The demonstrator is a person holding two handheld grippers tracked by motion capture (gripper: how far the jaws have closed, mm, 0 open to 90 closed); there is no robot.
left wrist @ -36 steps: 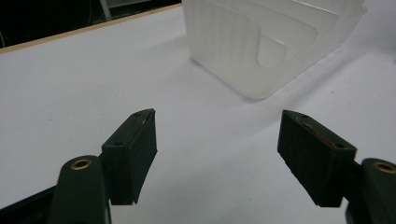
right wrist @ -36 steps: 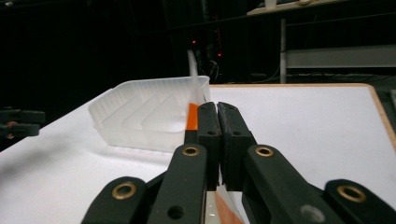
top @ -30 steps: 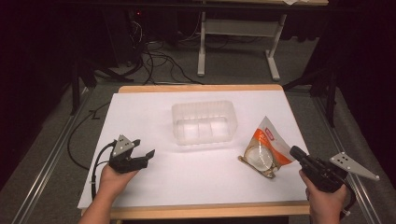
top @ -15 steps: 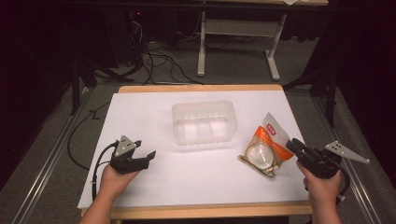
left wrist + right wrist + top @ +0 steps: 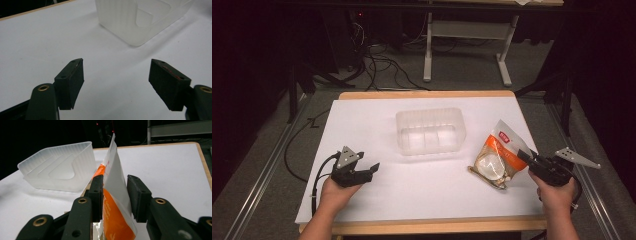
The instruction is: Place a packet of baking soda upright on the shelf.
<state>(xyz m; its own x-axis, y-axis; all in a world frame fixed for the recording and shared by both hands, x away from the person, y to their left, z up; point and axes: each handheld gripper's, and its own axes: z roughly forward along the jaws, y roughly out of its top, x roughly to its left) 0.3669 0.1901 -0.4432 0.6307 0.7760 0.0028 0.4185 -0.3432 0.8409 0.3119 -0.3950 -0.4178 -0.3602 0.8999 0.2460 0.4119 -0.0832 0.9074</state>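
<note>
Since a second ago, right gripper (image 5: 526, 159) moved in on snack pouch (image 5: 501, 156), jaws just opened; they straddle its edge, half-wide, one pad touching, unclamped. Pouch lies right of clear tub (image 5: 430, 131). Close squarely before lifting. Left gripper (image 5: 371, 169) idle, wide, empty.

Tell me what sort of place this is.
Probably a lab or workshop set up for recording handling work, not a home. A white-topped table stands in a dark room, loose cables run over the grey floor behind it, and a person works over it with a hand-held gripper trailing a cable.
</note>
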